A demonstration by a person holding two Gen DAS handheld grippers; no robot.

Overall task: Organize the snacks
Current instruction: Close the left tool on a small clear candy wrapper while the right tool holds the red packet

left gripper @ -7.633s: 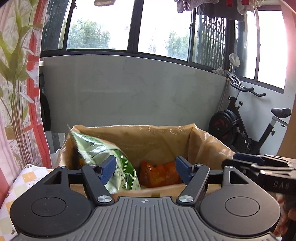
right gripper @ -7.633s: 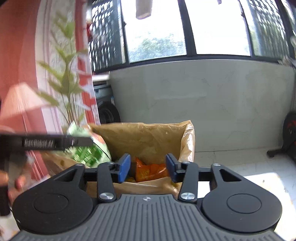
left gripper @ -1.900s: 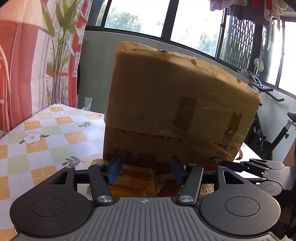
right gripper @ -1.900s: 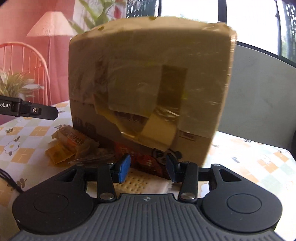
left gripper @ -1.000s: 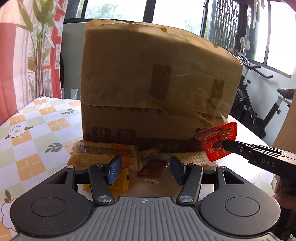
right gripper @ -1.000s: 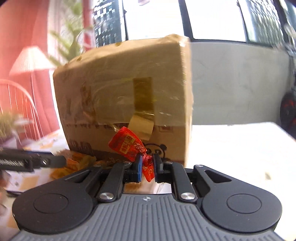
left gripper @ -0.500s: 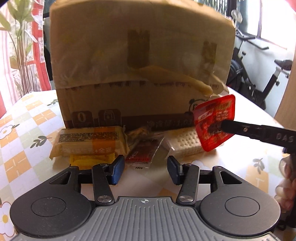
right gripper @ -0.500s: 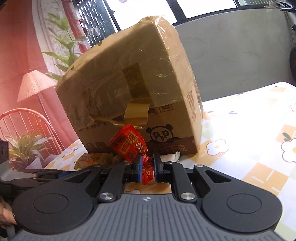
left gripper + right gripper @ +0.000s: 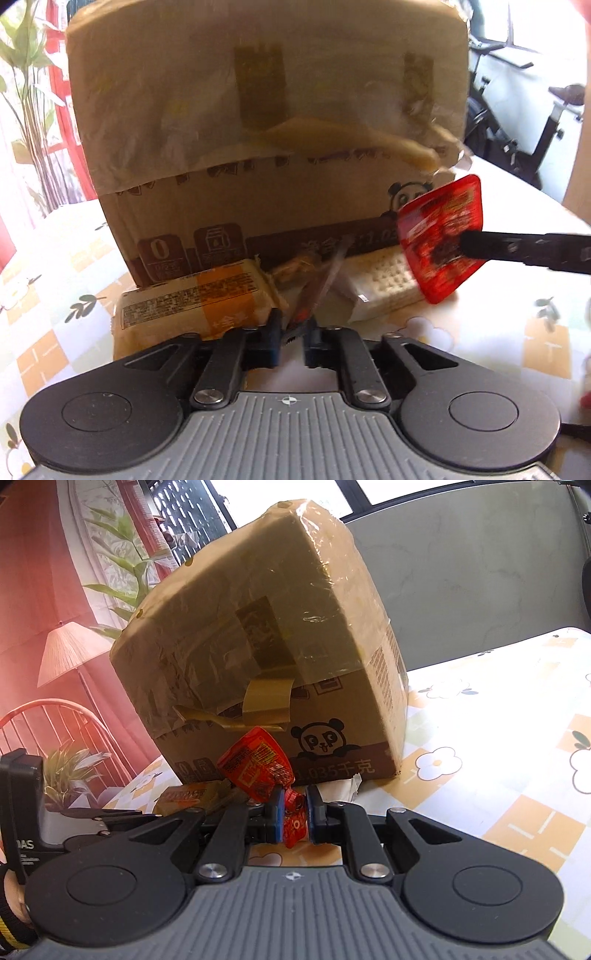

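Left gripper (image 9: 293, 341) pinched narrow on the sawtooth edge of a small clear-and-red sachet (image 9: 314, 295); sachet slanting up and away from the blue pads, long axis running forward and slightly right, far end toward the base of the cardboard box (image 9: 266, 129). Right gripper (image 9: 294, 814) clamped on the crimped tail of a red snack packet (image 9: 255, 768); packet body fanned up and to the left of the pads, clear of the table, between the claw and the box front with its panda print; seen from the left wrist view, that same packet hangs off to the right, held out on the right claw's black finger.

Just left of the left claw, touching or nearly touching the left pad: a long orange-banded pack (image 9: 195, 299) lying flat, long axis crosswise; ahead and right, a wrapped cracker pack (image 9: 384, 284) lying flat against the box foot; something brown and crumpled between them, too blurred to name. All on a flower-checked tablecloth (image 9: 517, 775).

Judged from this: both claws loaded, so next move likely a carry up and over the box wall straight ahead, well above both claws; left claw nearer the remaining pile; thin pinch on the sachet edge at risk of slipping.
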